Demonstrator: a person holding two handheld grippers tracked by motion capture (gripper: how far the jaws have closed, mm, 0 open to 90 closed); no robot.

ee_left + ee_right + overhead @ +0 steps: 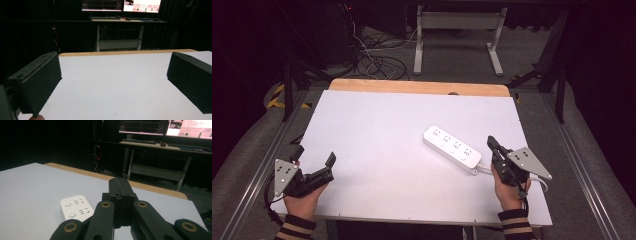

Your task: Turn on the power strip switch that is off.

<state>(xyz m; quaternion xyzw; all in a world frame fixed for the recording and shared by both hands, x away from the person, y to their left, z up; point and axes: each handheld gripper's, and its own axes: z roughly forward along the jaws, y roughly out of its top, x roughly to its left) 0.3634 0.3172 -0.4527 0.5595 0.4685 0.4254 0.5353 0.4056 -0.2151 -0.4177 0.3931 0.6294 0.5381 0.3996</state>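
Observation:
A white power strip (452, 148) with several sockets lies slantwise on the white table (377, 130), right of centre. Its white cord (486, 168) leaves the near end and runs toward the right edge. My right gripper (491, 143) hovers just right of that near end, its black jaws pressed together with nothing between them. In the right gripper view the shut gripper (120, 185) points past the strip's end (75, 208), which lies to the lower left. My left gripper (314, 156) rests at the near left of the table. Its jaws stand wide apart (115, 85) over bare tabletop.
A wooden strip (417, 87) borders the table's far edge. Beyond it stand a white desk frame (457, 35) and tangled cables (377, 60) on the floor. Monitors (120, 5) glow on a desk behind. Metal rails (582, 165) run along both sides.

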